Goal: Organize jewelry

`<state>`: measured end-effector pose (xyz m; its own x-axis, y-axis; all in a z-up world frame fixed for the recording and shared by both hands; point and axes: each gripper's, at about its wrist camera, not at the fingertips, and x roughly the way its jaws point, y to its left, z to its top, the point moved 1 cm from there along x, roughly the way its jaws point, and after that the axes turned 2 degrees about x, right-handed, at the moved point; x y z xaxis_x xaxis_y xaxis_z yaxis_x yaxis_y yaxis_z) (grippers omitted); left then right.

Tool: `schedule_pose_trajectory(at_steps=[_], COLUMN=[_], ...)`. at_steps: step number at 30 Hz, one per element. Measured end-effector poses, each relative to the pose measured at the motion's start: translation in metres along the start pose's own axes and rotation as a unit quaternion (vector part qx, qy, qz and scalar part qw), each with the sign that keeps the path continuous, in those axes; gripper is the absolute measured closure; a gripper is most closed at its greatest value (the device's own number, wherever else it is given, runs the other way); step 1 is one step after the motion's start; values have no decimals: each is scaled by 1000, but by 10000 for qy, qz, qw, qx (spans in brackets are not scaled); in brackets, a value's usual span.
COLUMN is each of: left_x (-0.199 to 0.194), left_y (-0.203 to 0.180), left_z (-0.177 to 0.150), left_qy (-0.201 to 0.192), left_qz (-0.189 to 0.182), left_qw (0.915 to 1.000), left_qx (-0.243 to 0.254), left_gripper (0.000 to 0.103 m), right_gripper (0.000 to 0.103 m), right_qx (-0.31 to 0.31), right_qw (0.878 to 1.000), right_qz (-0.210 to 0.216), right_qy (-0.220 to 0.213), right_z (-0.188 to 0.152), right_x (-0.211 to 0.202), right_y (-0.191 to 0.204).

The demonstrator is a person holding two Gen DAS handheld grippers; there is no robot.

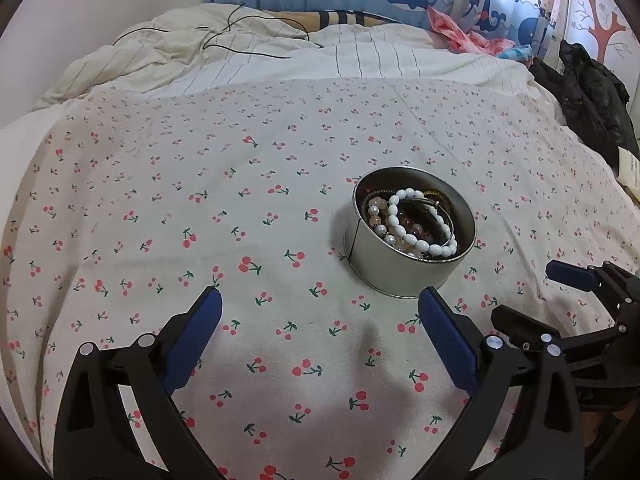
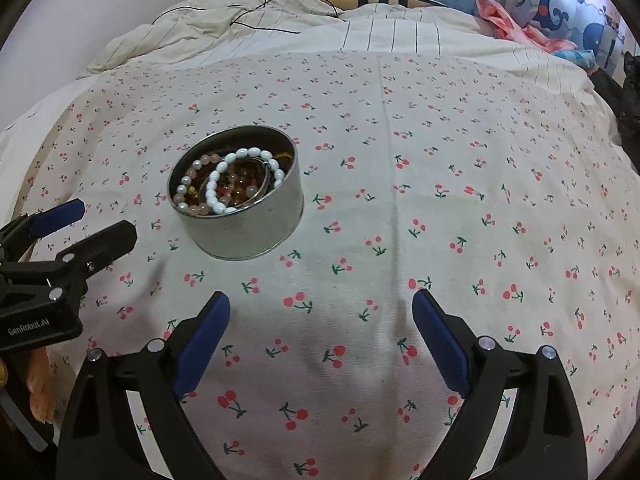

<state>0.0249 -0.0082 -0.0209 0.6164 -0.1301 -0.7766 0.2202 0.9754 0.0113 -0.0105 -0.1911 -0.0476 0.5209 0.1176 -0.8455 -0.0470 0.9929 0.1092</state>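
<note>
Left wrist view: the left claw (image 1: 320, 308) hangs with its jaws spread wide and empty, low over the cherry-print sheet (image 1: 200, 200), likely readied for another piece. Just beyond its right finger sits the round tin (image 1: 404, 268), mid-bed, heaped with bracelets, a white bead bracelet (image 1: 416, 236) on top. The right claw (image 2: 320, 312), jaws also spread and empty, hovers beside it. Open sheet surrounds the tin, bed edges well apart.

A dull, brushed-metal round tin (image 2: 256, 232) sits on matt cotton-like cherry-print cloth (image 2: 440, 220). Inside, a glossy white bead bracelet (image 1: 420, 236) and translucent pinkish beads (image 2: 200, 208) catch light. Matt black plastic gripper arms carry smooth blue pads (image 1: 200, 336).
</note>
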Motion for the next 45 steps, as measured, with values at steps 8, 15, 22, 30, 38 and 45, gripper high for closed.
schedule_pose_trajectory(at_steps=[8, 15, 22, 30, 38, 45], left_x=[5, 6, 8, 12, 13, 12], left_y=[-3, -3, -5, -2, -4, -10], left_z=[-3, -3, -3, -2, -1, -1], left_qy=[112, 121, 159, 308, 327, 271], left_qz=[-57, -59, -64, -9, 57, 176], left_qw=[9999, 9999, 9998, 9995, 9994, 9991], left_qx=[39, 41, 67, -46, 56, 269], left_gripper=[8, 8, 8, 8, 8, 8], right_gripper=[13, 13, 12, 12, 11, 10], right_qx=[42, 53, 66, 73, 61, 55], right_qw=[10000, 10000, 10000, 9999, 9999, 9999], right_qz=[-10, -17, -7, 4, 16, 20], right_qy=[79, 82, 72, 81, 94, 100], right_z=[-2, -2, -2, -1, -2, -3], right_x=[2, 1, 0, 1, 1, 2], right_y=[-3, -5, -5, -4, -3, -3])
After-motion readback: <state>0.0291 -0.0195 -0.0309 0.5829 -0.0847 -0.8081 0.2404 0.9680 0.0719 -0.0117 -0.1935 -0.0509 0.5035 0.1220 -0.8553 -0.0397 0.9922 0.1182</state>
